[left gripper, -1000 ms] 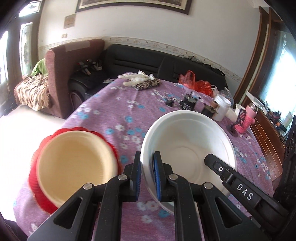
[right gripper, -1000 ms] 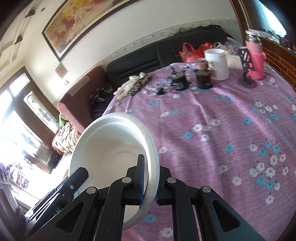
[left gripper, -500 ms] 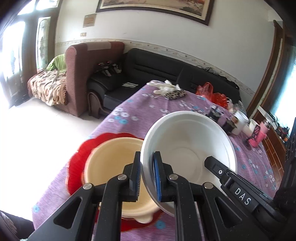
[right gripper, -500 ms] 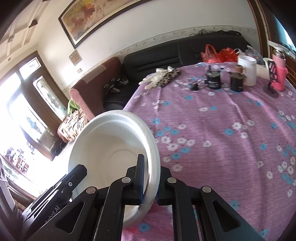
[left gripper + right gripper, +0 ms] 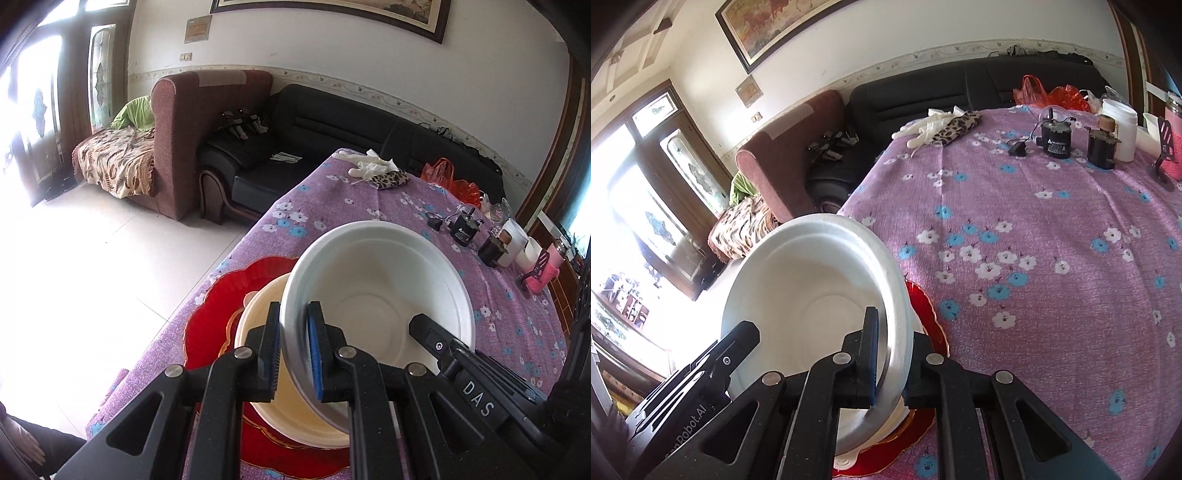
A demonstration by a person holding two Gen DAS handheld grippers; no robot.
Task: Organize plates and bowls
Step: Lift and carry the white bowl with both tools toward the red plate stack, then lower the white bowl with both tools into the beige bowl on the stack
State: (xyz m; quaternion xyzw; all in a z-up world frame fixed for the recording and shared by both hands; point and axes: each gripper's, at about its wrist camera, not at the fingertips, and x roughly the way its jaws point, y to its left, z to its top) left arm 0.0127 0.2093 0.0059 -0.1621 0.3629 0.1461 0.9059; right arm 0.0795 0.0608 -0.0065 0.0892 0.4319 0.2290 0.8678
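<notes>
Purple floral cloth (image 5: 369,206) covers the worktop in the left wrist view, running from the lower middle of the frame up to the right. Behind it, at upper left and centre, stand a brown armchair (image 5: 184,122) and a black sofa (image 5: 332,122). At the bottom centre the left claw (image 5: 293,354) is clamped on the near rim of a white foam bowl (image 5: 380,295), one blue pad outside the wall and one inside. The bowl is tilted and overlaps a cream bowl (image 5: 266,332) that sits on a red plate (image 5: 221,295) at the lower left edge of the worktop. The right claw (image 5: 424,326) reaches in from the lower right onto the white bowl's opposite rim. Gloves (image 5: 369,164), a leopard-print pouch (image 5: 391,180) and small jars lie along the far side, upper right.

From the right wrist view, the same cloth (image 5: 1052,221) fills the right half of the frame. The right claw (image 5: 892,354) at bottom centre is closed on the white foam bowl's (image 5: 812,295) rim. The bowl occupies the lower left, tipped towards the camera, with the red plate's (image 5: 927,314) edge showing just beyond and below it. The left claw (image 5: 742,332) enters at lower left against the bowl's far rim.
</notes>
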